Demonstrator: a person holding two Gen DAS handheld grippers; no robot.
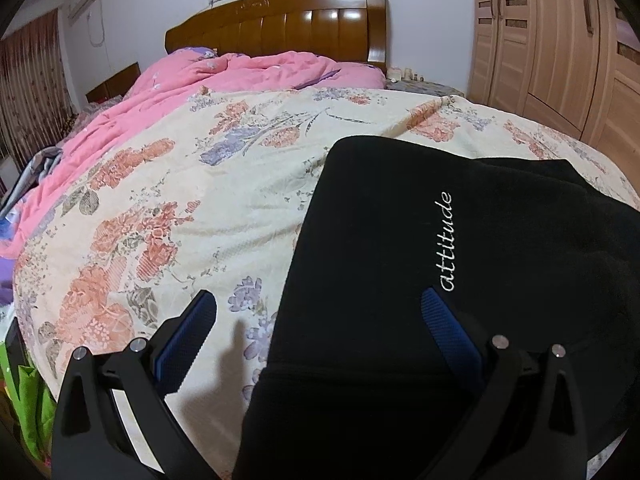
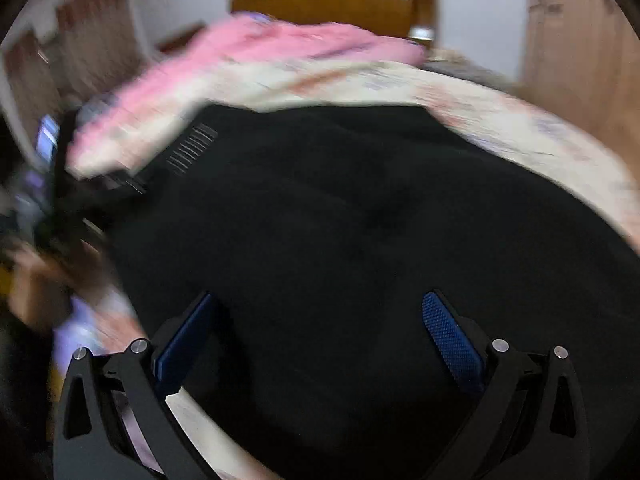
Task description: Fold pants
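A wide bed with a glossy brown wooden headboard is covered by a cream floral bedspread. A rumpled pink quilt lies along its left side and up to the headboard. Black pants with white "attitude" lettering lie flat on the bedspread at the near right

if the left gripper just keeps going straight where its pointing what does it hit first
Most likely the left edge of the black pants, or the floral bedspread right beside it. The open left gripper straddles that edge; depth is unclear.
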